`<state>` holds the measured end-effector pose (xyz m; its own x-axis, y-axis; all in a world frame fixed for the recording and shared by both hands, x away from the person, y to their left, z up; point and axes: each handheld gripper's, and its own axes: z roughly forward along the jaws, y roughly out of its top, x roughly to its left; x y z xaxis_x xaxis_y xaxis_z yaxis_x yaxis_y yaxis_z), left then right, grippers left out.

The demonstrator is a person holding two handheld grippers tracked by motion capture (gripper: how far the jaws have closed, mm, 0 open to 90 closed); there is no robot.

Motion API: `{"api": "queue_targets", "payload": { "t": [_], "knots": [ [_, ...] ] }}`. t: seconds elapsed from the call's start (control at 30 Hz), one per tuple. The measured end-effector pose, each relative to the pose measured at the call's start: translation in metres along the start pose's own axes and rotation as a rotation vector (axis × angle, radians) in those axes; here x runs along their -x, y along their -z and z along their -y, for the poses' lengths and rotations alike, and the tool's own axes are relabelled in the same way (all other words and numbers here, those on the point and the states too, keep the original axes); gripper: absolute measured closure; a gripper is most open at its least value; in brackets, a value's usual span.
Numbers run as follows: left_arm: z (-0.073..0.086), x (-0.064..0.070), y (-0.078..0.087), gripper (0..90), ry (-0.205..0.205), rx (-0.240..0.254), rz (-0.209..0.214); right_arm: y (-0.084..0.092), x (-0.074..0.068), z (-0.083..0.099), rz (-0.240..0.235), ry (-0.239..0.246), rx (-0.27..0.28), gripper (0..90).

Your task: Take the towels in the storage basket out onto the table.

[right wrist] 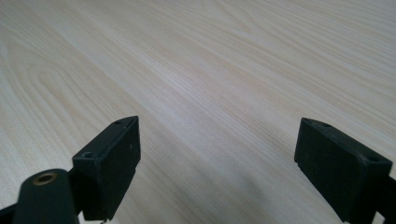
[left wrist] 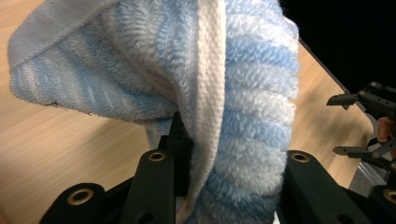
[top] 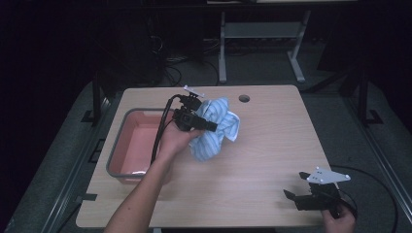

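Note:
A blue-and-white striped towel (top: 217,130) hangs bunched above the middle of the wooden table (top: 272,145). My left gripper (top: 206,124) comes at it from the left and is shut on its folds, just right of the bin. In the left gripper view the terry cloth (left wrist: 243,93) is pinched between the two black jaws of the left gripper (left wrist: 229,186) and drapes over them. My right gripper (top: 294,184) rests low at the table's front right corner, jaws wide apart. In the right gripper view the right gripper (right wrist: 219,163) has only bare wood between its fingers.
A pink bin with a grey rim (top: 127,116) stands at the table's left side, with something pale at its near end (top: 138,172). A round cable hole (top: 244,98) sits near the far edge. Beyond the table are a dark floor and desk legs (top: 222,53).

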<state>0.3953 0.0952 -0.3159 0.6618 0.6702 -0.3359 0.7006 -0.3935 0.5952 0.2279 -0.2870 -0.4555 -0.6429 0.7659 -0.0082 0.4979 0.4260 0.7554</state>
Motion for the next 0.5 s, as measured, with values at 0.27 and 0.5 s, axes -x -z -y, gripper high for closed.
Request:
{"api": "queue_targets", "payload": {
  "t": [0.27,0.5],
  "knots": [
    [-0.001,0.001,-0.016,67.5,0.010,-0.023,-0.003,0.001,0.001,0.001,0.003,-0.004,0.003,13.8],
    [-0.001,0.001,-0.031,67.5,0.019,-0.038,0.002,0.001,0.001,0.001,0.000,-0.015,0.003,13.8]
  ]
}}
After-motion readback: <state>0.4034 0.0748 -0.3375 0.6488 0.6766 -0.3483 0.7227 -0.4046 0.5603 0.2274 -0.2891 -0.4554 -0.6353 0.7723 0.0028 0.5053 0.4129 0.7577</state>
